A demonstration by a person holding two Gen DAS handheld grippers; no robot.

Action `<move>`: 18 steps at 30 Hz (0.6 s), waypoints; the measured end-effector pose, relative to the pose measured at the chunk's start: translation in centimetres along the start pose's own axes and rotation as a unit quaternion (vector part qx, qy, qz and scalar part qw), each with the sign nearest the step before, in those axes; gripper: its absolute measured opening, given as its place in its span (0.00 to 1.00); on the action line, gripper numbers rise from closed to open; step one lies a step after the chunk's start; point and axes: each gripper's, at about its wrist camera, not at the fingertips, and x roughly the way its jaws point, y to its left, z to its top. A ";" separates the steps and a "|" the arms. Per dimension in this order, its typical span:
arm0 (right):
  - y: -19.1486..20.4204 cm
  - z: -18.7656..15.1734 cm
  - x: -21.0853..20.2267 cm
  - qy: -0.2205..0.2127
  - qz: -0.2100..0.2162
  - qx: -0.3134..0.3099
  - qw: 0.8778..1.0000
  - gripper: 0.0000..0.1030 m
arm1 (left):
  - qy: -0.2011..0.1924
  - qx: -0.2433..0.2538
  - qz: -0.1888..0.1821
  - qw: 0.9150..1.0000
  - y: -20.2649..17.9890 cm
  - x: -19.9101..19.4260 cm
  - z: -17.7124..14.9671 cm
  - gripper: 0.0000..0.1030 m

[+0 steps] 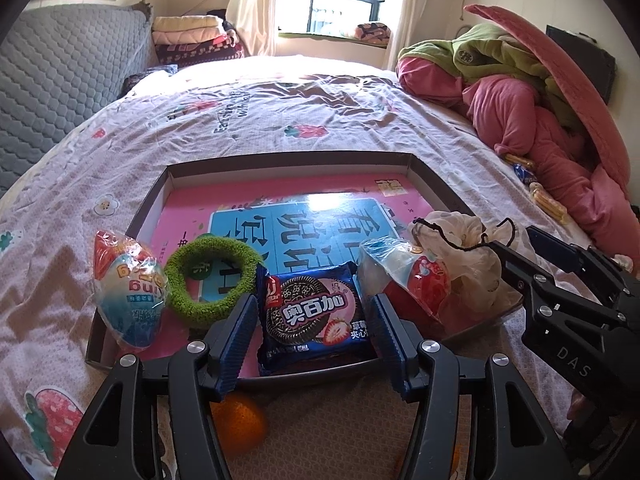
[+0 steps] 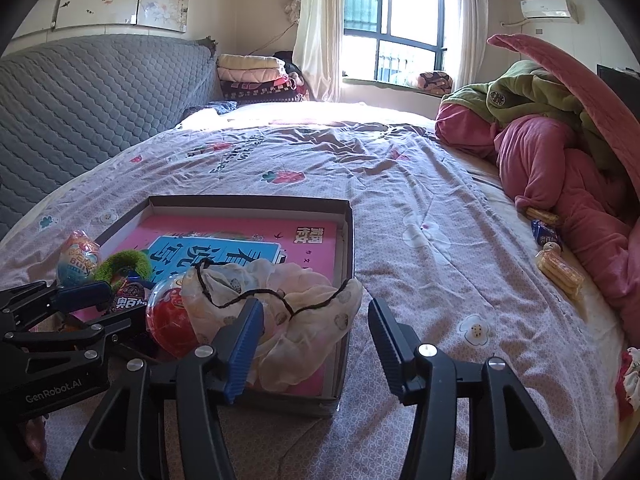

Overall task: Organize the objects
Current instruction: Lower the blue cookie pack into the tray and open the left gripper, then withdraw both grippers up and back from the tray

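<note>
A shallow cardboard box [image 1: 288,158] with a pink and blue printed bottom lies on the bed. Along its near side sit a green fuzzy ring [image 1: 212,276], a blue cookie pack [image 1: 312,316], a red round packet [image 1: 420,284] and a white drawstring pouch [image 1: 460,248]. A cone-shaped snack packet [image 1: 128,292] rests on the box's left edge. My left gripper [image 1: 314,300] is open, its fingers straddling the cookie pack, which lies flat in the box. At the box's near right corner my right gripper [image 2: 315,304] is open with its left finger beside the pouch [image 2: 280,312]; only bedsheet lies between its fingers.
An orange [image 1: 240,420] lies on the sheet under my left gripper. Wrapped biscuits [image 2: 560,268] and a blue pack [image 2: 546,234] lie by the pink and green bedding pile [image 2: 560,152] at the right. A grey quilted headboard [image 2: 80,100] stands at the left.
</note>
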 end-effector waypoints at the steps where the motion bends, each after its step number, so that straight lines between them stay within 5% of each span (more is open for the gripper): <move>1: 0.0 0.0 0.0 -0.001 0.000 0.000 1.000 0.53 | 0.000 0.000 0.000 1.000 0.0 0.0 0.0 0.59; 18: -0.1 -0.5 -0.1 0.010 -0.001 -0.010 1.000 0.55 | -0.008 -0.001 0.003 1.000 0.6 -1.0 0.1 0.59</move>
